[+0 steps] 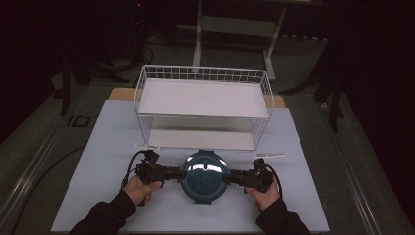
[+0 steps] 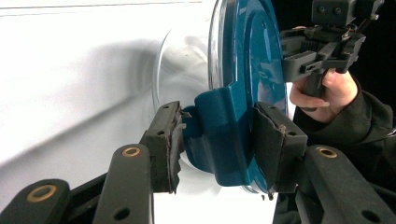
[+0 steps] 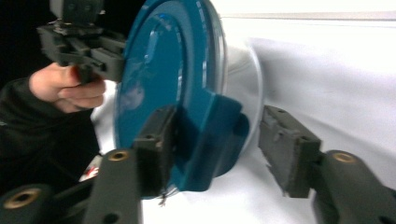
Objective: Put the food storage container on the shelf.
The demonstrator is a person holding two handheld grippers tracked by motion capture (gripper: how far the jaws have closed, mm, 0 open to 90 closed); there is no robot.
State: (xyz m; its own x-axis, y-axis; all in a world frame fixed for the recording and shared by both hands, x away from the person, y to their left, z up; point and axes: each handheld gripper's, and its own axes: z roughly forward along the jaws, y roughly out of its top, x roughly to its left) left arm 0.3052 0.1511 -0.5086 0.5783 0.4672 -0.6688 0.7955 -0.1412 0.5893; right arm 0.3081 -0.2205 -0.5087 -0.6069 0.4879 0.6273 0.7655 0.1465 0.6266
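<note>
Worktop (image 1: pixel 98 147): white sheet, dark room beyond
Lid (image 1: pixel 204 175): blue, glass-centred; on worktop before wire basket (image 1: pixel 203 105)
Left claw (image 2: pixel 217 140): clamped on lid's left tab
Right claw (image 3: pixel 219 140): astride right tab; one pad touching, other apart; not gripping

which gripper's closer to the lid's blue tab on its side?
Left. The left gripper has its fingers clamped on its tab of the lid; the right gripper straddles its tab, one finger apart.

Your way forward is blocked by the wire basket (image 1: pixel 203 105), standing just behind the blue lid (image 1: pixel 204 176). You have bare table (image 1: pixel 107 132) to pass on the left, right and near sides.
</note>
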